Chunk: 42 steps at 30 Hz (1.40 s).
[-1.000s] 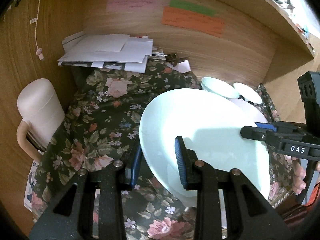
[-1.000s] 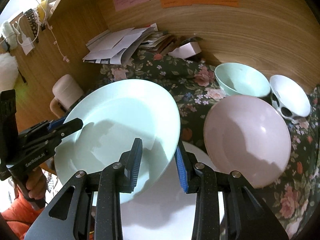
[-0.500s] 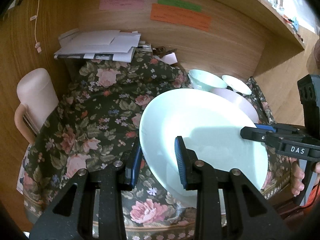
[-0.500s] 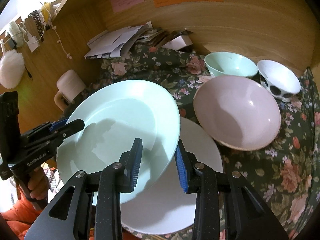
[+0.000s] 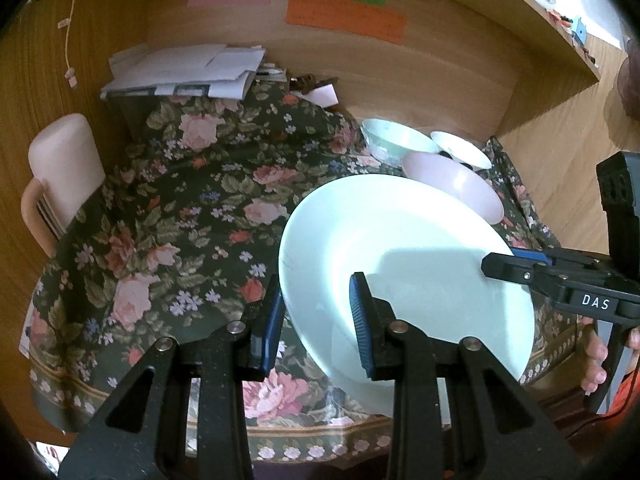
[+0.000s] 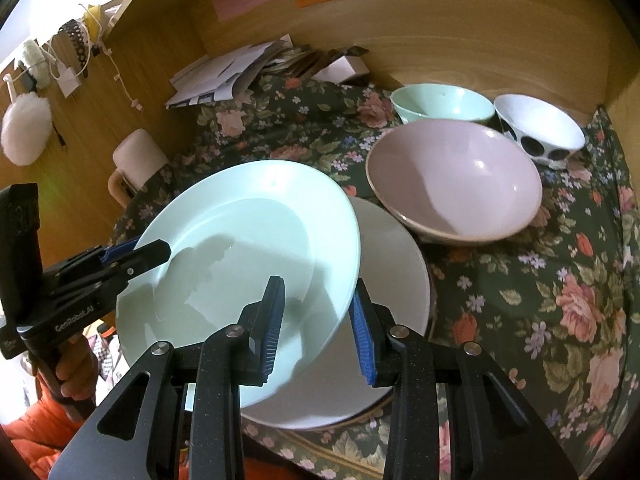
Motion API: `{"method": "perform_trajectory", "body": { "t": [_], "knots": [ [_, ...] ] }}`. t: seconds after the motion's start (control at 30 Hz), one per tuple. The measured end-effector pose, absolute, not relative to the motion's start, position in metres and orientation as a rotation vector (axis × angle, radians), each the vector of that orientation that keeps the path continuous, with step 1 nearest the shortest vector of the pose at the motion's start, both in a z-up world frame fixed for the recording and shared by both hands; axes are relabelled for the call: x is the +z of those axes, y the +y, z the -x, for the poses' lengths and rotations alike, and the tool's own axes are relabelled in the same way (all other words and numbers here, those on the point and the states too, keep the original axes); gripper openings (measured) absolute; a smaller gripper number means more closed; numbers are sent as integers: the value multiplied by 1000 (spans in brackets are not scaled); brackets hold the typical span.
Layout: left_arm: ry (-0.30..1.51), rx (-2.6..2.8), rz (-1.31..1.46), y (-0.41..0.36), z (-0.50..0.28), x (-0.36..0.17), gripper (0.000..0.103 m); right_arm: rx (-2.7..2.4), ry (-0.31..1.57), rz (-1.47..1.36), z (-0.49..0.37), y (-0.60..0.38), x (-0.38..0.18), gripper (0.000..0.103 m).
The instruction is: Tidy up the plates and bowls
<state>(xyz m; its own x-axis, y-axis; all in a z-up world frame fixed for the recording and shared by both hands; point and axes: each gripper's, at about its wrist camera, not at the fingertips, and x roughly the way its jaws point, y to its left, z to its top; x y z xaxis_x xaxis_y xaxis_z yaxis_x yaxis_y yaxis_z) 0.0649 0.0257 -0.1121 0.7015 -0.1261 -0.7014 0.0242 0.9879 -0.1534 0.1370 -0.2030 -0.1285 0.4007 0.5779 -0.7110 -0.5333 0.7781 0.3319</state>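
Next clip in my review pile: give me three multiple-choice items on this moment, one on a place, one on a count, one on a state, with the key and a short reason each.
1. Where is the flat white plate?
A. on the paper stack
B. on the floral cloth, under the pale green plate's edge
C. inside the pink bowl

2. How many bowls stand on the floral cloth?
A. one
B. three
C. five

3. How is the pale green round plate held?
A. by both grippers, at opposite rims
B. by the right gripper alone
C. it lies flat and untouched

Key: B, it shows beneath the green plate, near the large pink bowl. B, pink bowl, mint green bowl, white black-spotted bowl. A, left gripper and right gripper each pinch a rim.
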Motion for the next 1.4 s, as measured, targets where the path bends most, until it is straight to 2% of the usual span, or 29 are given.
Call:
{"method": "perform_trajectory", "body": {
  "t": [0.53, 1.4],
  "knots": [
    [863, -79, 147, 12, -74, -142, 31, 687, 953, -109, -139, -217, -156, 30],
    [909, -76, 114, 6, -105, -159, 31, 692, 959, -71, -147, -221, -161, 32]
  ]
}}
